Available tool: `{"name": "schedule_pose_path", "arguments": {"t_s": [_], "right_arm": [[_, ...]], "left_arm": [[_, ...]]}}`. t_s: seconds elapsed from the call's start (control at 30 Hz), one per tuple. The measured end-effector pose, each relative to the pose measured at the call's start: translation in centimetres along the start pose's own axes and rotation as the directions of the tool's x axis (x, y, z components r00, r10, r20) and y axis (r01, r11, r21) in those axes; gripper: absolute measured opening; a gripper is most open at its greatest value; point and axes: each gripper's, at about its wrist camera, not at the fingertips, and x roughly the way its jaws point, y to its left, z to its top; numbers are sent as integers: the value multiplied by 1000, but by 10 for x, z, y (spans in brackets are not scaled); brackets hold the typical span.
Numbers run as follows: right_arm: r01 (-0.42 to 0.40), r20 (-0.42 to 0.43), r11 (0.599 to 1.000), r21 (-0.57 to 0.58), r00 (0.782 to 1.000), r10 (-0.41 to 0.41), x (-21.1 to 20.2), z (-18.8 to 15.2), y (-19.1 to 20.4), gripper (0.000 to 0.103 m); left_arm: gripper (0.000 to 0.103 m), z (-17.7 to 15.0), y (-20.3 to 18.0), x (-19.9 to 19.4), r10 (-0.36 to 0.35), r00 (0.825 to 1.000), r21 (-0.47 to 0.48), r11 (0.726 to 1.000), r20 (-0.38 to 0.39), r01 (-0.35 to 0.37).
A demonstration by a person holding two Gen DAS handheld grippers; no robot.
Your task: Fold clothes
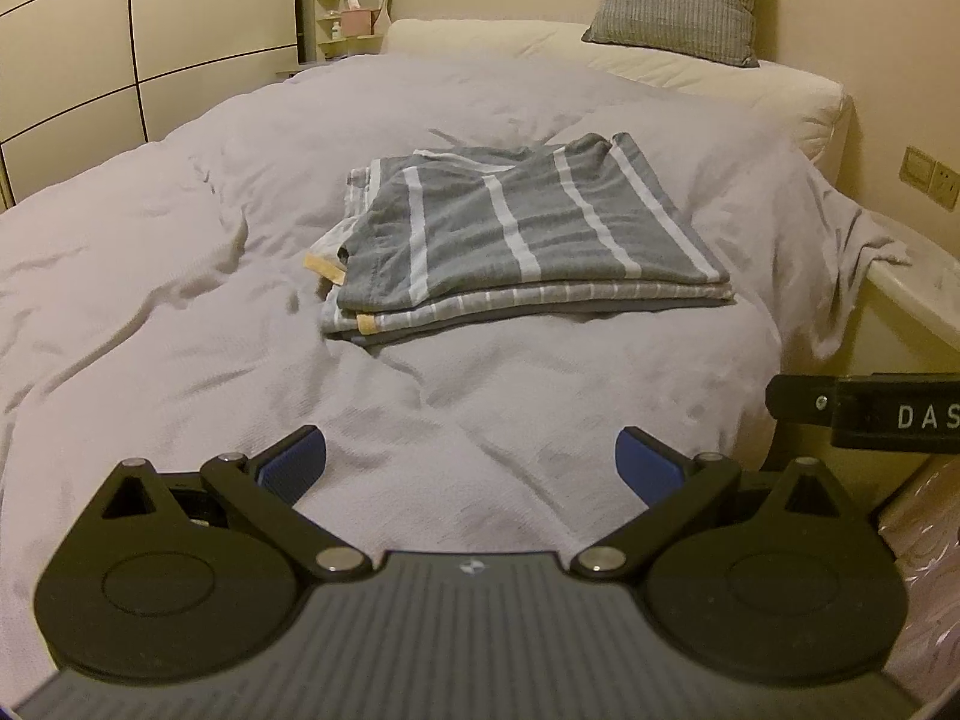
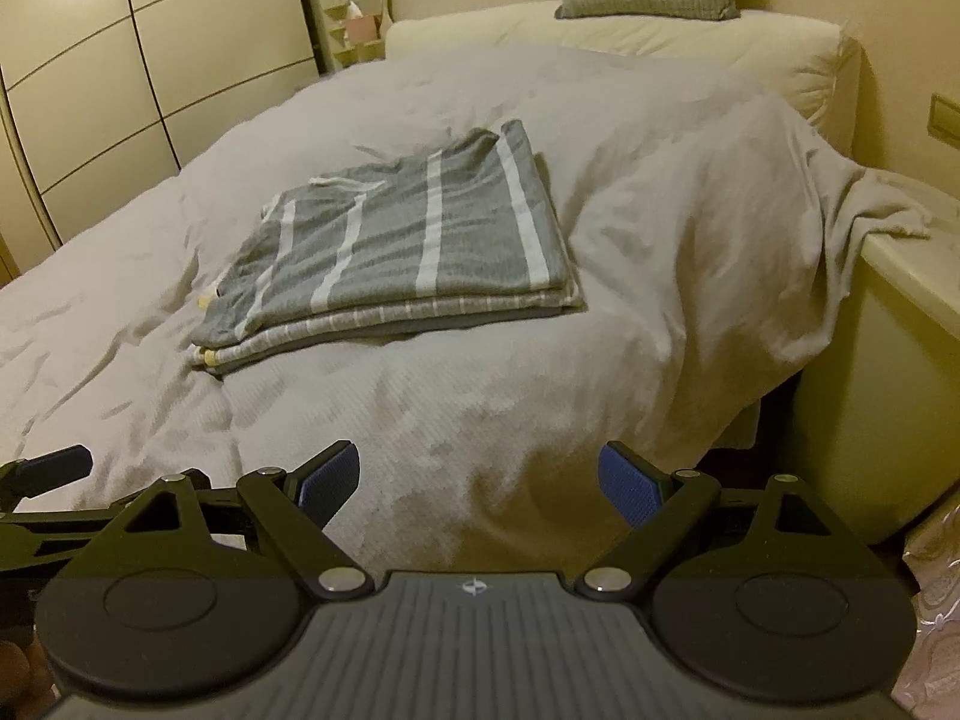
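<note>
A folded stack of grey clothes with white stripes [image 1: 516, 240] lies in the middle of the bed [image 1: 150, 276], the top piece a little rumpled at its far edge. In the right wrist view the same stack [image 2: 396, 246] sits left of centre on the bed [image 2: 660, 192]. My left gripper [image 1: 471, 462] hovers open over the near part of the bed, well short of the stack, with nothing between its blue pads. My right gripper [image 2: 479, 480] is open too, above the bed's near corner. The right gripper's body [image 1: 870, 411] shows at the right edge of the left wrist view.
A grey pillow [image 1: 678, 0] leans on the wall above a cream headboard cushion [image 1: 600, 54]. A wardrobe [image 1: 72, 42] runs along the left. A cream bedside unit [image 2: 900, 348] stands right of the bed, with the cover draped onto it. A small shelf of bottles [image 1: 348, 18] stands at the back.
</note>
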Motion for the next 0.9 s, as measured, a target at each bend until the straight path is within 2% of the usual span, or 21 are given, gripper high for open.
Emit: {"name": "schedule_pose_path", "arguments": {"t_s": [0.57, 0.9], "right_arm": [[2, 20, 1000, 6, 1000, -2, -7, 4, -4, 89], [22, 47, 1000, -20, 999, -21, -28, 4, -4, 89]], "left_arm": [[101, 2, -13, -6, 5, 1000, 29, 1000, 5, -5], [101, 4, -14, -19, 16, 1000, 24, 1000, 19, -17]]}}
